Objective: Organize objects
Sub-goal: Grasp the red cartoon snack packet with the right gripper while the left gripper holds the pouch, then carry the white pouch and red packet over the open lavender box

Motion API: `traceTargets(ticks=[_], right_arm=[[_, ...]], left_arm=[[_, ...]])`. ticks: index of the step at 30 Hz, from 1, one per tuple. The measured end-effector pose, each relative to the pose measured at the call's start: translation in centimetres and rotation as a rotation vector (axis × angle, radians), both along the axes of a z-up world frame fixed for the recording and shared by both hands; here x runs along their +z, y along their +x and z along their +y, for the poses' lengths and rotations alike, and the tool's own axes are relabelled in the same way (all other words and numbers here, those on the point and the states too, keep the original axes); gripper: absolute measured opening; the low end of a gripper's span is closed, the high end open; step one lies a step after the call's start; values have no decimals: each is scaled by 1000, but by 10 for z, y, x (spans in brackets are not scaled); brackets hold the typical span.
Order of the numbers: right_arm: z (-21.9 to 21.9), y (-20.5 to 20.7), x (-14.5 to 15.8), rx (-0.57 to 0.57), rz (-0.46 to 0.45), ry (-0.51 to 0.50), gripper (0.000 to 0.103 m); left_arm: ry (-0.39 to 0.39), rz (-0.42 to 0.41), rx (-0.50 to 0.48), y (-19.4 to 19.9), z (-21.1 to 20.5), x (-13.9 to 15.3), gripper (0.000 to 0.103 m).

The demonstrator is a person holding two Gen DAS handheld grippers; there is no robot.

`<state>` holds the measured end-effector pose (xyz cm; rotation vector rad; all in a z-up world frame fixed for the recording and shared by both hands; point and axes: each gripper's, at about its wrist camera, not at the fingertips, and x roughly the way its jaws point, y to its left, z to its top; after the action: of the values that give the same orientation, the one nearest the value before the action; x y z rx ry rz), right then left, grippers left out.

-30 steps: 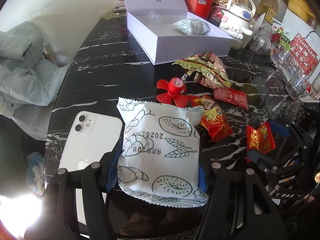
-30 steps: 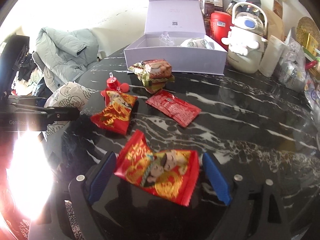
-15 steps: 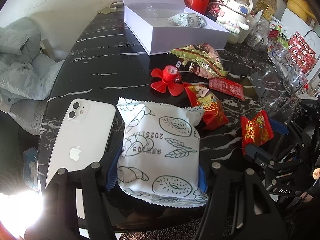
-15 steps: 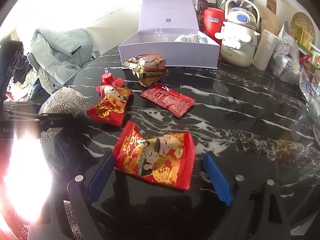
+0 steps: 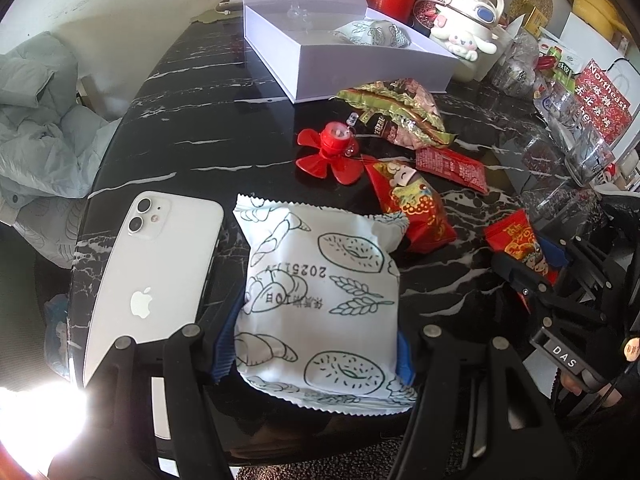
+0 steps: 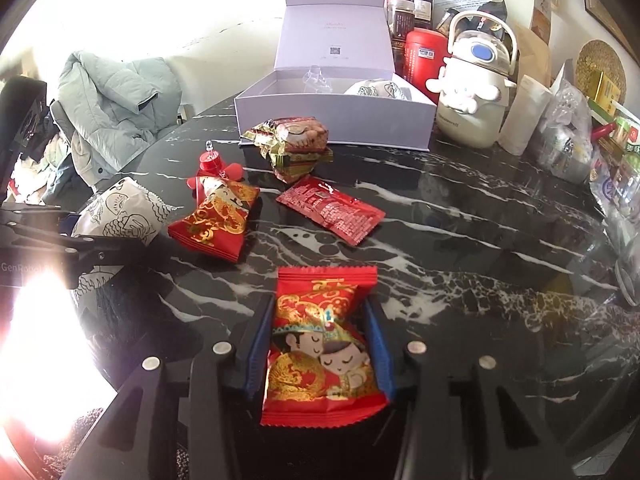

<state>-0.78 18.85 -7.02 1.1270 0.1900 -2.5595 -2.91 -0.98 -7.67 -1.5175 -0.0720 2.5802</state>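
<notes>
A red snack packet (image 6: 324,344), its lower edge hidden by the right gripper (image 6: 320,344), now sits between closing jaws on the marble table (image 6: 460,248); the left gripper (image 5: 316,344) still clamps a white pastry packet (image 5: 320,296).

The counter (image 6: 460,240) is black with white marble veins. A white snack bag (image 5: 320,300) carries green line drawings of bread and wheat. Beside it lies a white phone (image 5: 152,280). The candy packet (image 6: 322,344) is red with gold ornament and a cartoon couple. The box (image 6: 336,120) is pale lilac, the small fan (image 5: 332,156) red, the jacket (image 6: 116,108) pale grey-green.
</notes>
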Motion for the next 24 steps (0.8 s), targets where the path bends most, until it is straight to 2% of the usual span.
traceTargets(ticks=[7,14,24], right_arm=[[4,-3,6,4,-15,-32,44],[3,-5,26,33,22,-55,44],[-2,-11,58,97,77,-67,44]], left_arm=[[14,15,3,0,-1,6,60],[30,41,8,-3,-3,18,60],[9,114,-4,-9,2,46,60]])
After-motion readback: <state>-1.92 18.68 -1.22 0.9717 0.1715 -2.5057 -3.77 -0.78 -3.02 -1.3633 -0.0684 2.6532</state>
